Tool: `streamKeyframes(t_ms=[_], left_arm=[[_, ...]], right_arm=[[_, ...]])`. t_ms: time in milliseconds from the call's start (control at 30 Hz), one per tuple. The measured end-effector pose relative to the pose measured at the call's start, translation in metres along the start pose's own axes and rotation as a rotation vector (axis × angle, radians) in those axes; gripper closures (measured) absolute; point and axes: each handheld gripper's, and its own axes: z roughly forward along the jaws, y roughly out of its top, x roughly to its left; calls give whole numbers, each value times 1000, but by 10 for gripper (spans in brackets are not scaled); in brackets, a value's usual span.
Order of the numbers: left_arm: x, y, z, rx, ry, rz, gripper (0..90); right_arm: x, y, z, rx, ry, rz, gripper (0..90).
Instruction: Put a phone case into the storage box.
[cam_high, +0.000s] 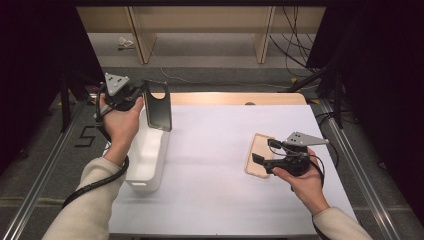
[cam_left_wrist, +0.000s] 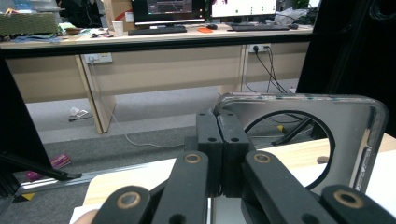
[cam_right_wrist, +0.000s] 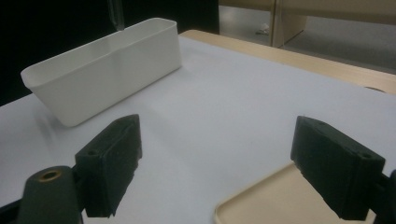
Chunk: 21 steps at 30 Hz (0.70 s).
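The left tool (cam_high: 142, 97) is clamped on the edge of a dark phone case (cam_high: 159, 111), holding it in the air above the far end of the white bin (cam_high: 150, 165) at the left of the counter (cam_high: 210, 165). In the high view the case stands on edge with its long axis running roughly toward and away from the person, its open inner face turned toward the middle of the counter. The left gripper view adds what the high view cannot resolve: the two black pads pressed together on the case's rim, the glossy inside of the case (cam_left_wrist: 299, 140) with a large ring marking, and rounded corners. Behind it that view shows a floor, desk legs and monitors.

The right tool (cam_high: 265, 152) has its jaws wide apart and holds nothing. It hovers over a beige phone case (cam_high: 257, 155) lying flat on the counter's right side, long axis running away from the person. The right gripper view shows that case's corner (cam_right_wrist: 280, 200) low between the jaws, and the white bin (cam_right_wrist: 102, 70) well apart across the counter.
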Motion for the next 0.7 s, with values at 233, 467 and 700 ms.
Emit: streamKeyframes(t_ms=[233,467,700], left_arm=[[7,1,3,2,13,-19,890],[14,4,6,2,36,-16,890],[18,1,10,6,50,-16,890]], right_arm=[[0,0,0,2,-1,6,171],[-1,0,0,0,-1,7,171],[-1,-1,0,0,-1,10,170]])
